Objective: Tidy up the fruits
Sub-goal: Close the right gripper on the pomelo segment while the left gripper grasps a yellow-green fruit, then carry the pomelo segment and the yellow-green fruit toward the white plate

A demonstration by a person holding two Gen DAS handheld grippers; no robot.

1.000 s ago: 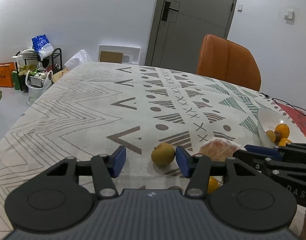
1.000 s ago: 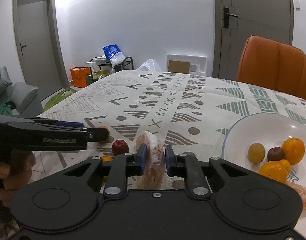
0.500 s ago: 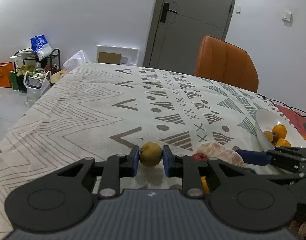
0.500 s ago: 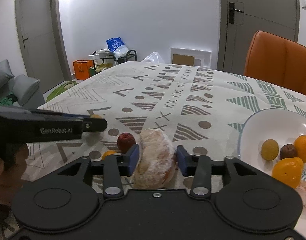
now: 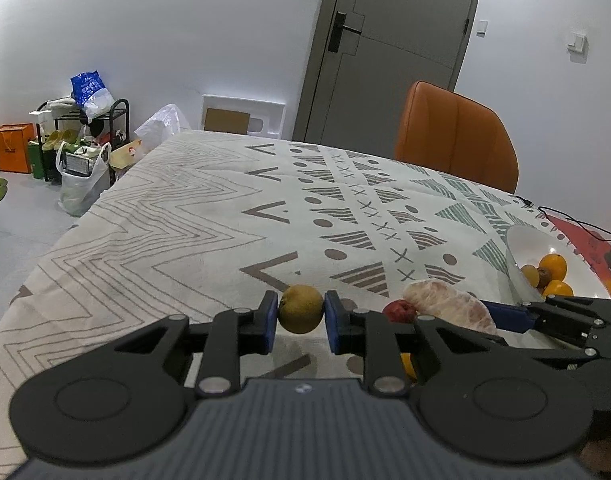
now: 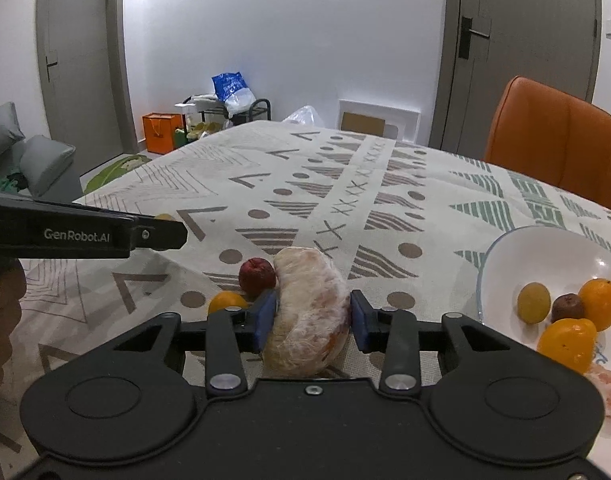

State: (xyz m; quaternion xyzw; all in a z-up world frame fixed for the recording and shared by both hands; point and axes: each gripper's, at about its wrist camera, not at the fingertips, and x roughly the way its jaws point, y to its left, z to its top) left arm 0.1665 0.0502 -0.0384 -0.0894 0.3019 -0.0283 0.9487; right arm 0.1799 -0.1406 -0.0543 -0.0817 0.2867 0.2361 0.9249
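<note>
A table covered by a cream cloth printed with grey and green geometric marks (image 5: 209, 216) is seen in a white-walled room with grey doors.

Left gripper (image 5: 299, 322): the blue pads (image 5: 270, 316) are closed against both sides of a small round yellow-brown fruit (image 5: 300, 309), which is held between them, just above the cloth as far as can be told. Just to its right, a small dark red fruit (image 5: 399, 311) and a small orange citrus (image 6: 226, 301) are seen on the cloth, the red one touching the pomelo piece in both views.

Right gripper (image 6: 310, 322): the blue pads (image 6: 265, 314) are pressed against the flanks of a large peeled pale-pink pomelo segment with white pith (image 6: 311, 312), which is gripped upright between them. Whether its lower end rests on the cloth cannot be told.

A wide white bowl (image 6: 501, 272) is located to the right of the right gripper, on the table. Inside it are noted a yellow-green round fruit (image 6: 533, 303), a small brown fruit (image 6: 567, 307), two oranges (image 6: 599, 303) and, at the near edge, another peeled citrus piece (image 6: 609, 394).

An orange upholstered chair (image 5: 457, 136) is placed at the far side of the table. A black rack with bags and an orange box (image 5: 13, 147) is recorded by the far wall.
</note>
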